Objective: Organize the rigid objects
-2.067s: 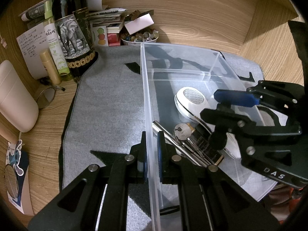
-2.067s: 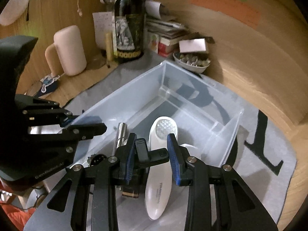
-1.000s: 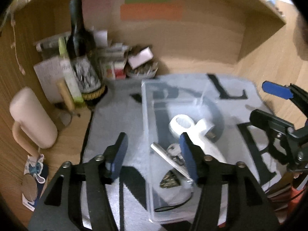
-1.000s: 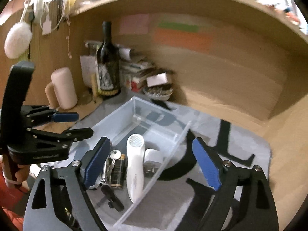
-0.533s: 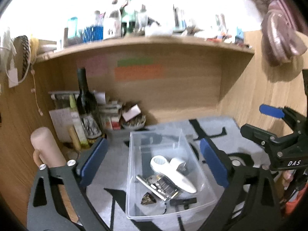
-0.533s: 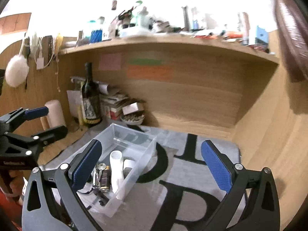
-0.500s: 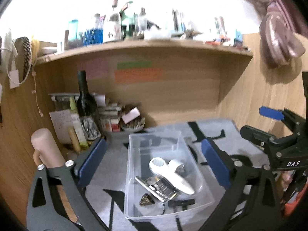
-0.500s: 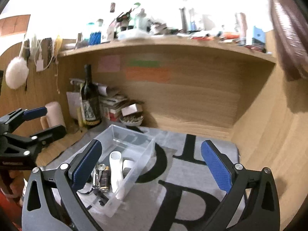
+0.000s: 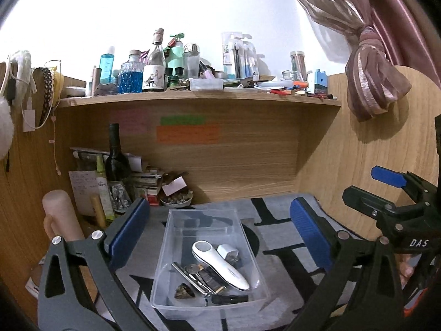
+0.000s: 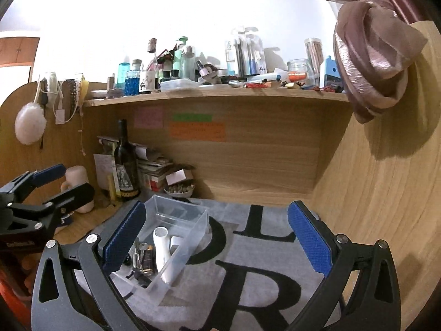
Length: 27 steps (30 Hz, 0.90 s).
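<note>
Now both sets of jaws stand wide and empty: left gripper [image 9: 220, 231], right gripper [image 10: 216, 237]. A second ago I had them low over the clear bin [image 9: 176, 248]; both are now pulled back and raised, bin well below and ahead. Inside it, at the near end: white handheld device [image 9: 220, 264], small white adapter [image 9: 226, 249], keys and metal bits [image 9: 195, 273]. Grey lettered mat [image 10: 248, 275] around the bin lies bare. I judge the sorting finished.
</note>
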Each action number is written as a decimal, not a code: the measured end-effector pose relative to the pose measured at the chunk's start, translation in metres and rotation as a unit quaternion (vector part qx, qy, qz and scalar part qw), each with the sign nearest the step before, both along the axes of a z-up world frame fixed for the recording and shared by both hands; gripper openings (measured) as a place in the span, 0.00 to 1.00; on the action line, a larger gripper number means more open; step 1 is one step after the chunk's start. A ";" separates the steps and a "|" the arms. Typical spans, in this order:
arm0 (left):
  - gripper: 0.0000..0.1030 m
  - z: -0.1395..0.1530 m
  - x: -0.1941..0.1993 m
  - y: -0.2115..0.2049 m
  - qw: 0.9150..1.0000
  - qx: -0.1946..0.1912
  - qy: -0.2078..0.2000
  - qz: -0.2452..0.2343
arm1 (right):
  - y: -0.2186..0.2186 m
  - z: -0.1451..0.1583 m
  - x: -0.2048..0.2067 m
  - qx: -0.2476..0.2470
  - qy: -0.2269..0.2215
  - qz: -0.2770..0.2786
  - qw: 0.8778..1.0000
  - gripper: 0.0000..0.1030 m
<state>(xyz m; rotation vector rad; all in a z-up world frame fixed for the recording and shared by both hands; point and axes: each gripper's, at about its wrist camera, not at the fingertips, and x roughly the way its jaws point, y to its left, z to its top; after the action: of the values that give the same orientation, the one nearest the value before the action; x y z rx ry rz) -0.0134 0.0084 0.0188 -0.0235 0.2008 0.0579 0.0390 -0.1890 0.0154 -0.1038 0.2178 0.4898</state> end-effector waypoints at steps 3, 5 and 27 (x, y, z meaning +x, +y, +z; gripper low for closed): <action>1.00 -0.001 -0.001 0.000 1.000 -0.006 0.001 -0.002 | -0.001 -0.002 -0.002 0.001 0.002 0.000 1.000 1.00; 1.00 -0.002 -0.001 0.000 1.000 -0.008 0.001 -0.002 | 0.000 -0.003 -0.003 0.001 0.003 -0.002 1.000 1.00; 1.00 -0.002 0.001 -0.001 1.000 -0.009 0.002 -0.005 | 0.003 -0.004 -0.002 -0.002 0.007 -0.001 1.000 1.00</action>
<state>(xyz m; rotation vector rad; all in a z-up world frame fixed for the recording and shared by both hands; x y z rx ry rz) -0.0123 0.0078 0.0163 -0.0411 0.2059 0.0456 0.0368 -0.1861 0.0119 -0.1045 0.2336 0.4887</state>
